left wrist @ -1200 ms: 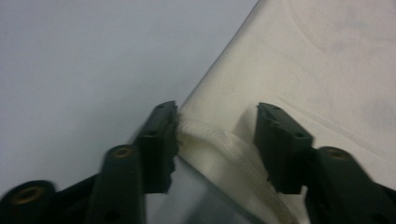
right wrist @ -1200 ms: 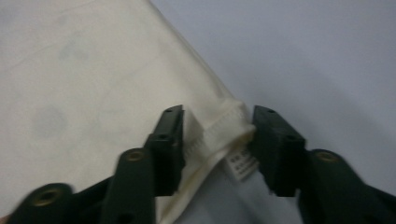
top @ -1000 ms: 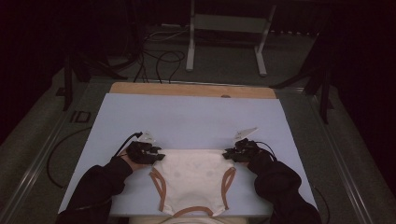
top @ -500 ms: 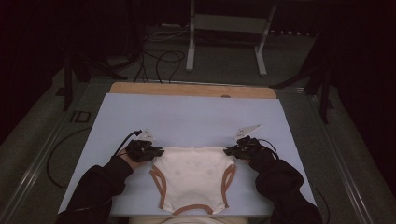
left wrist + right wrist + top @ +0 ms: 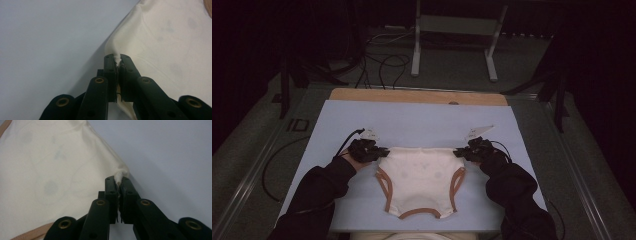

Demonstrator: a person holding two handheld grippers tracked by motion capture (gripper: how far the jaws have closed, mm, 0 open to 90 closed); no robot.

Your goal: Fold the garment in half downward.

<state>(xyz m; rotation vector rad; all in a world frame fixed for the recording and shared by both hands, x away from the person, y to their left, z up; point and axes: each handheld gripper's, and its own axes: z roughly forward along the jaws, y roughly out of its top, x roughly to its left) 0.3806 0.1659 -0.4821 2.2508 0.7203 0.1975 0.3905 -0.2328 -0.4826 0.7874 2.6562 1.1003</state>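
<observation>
A cream pair of small pants [image 5: 419, 175] with tan trim on the leg holes lies spread on the pale blue mat [image 5: 422, 120]. My left gripper [image 5: 379, 152] is shut on its top left corner. My right gripper [image 5: 460, 152] is shut on its top right corner. The top edge runs taut between them. In the left gripper view the gripper [image 5: 117, 58] pinches a bunched tip of the cream cloth [image 5: 162, 37]. The right gripper view shows that gripper [image 5: 119, 180] clamped the same way on the cloth [image 5: 50, 170]. The cloth bears faint grey spots.
A wooden board [image 5: 417, 96] edges the mat at the far side. Beyond it stand a metal frame's legs [image 5: 452, 45] and loose cables [image 5: 377, 65] on the dark floor. Dark sleeves [image 5: 317, 195] reach in from the near edge.
Both grippers have shifted slightly away from the near edge with the corners in them, and the pants' lower hem has been drawn farther onto the mat.
</observation>
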